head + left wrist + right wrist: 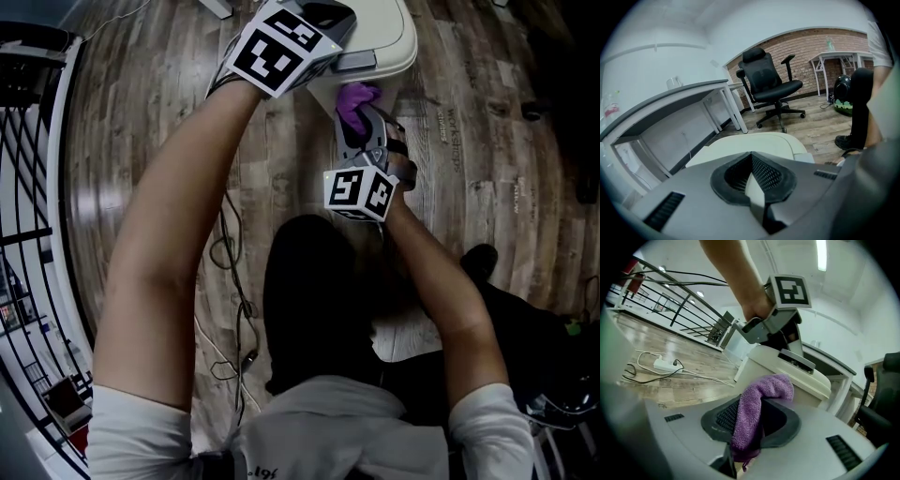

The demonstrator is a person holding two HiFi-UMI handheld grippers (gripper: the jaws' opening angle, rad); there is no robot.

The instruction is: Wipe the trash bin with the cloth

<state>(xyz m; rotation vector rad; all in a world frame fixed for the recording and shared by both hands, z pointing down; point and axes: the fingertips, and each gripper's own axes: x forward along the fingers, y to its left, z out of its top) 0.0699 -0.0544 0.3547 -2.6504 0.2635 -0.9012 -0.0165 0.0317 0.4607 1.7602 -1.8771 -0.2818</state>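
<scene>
Apparently closed trash bin (389, 33), cloth (757, 413) outside.

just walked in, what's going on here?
A person is working on a pale bin with two handheld grippers. The right gripper has its jaws clamped on a purple cloth, held up at the bin's side; whether it touches is unclear. The left gripper, jaws shut and empty, sits at the bin's lid, apparently steadying it.

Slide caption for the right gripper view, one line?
Right gripper clamps a purple cloth facing the cream trash bin, with the left gripper at the bin's lid.
</scene>
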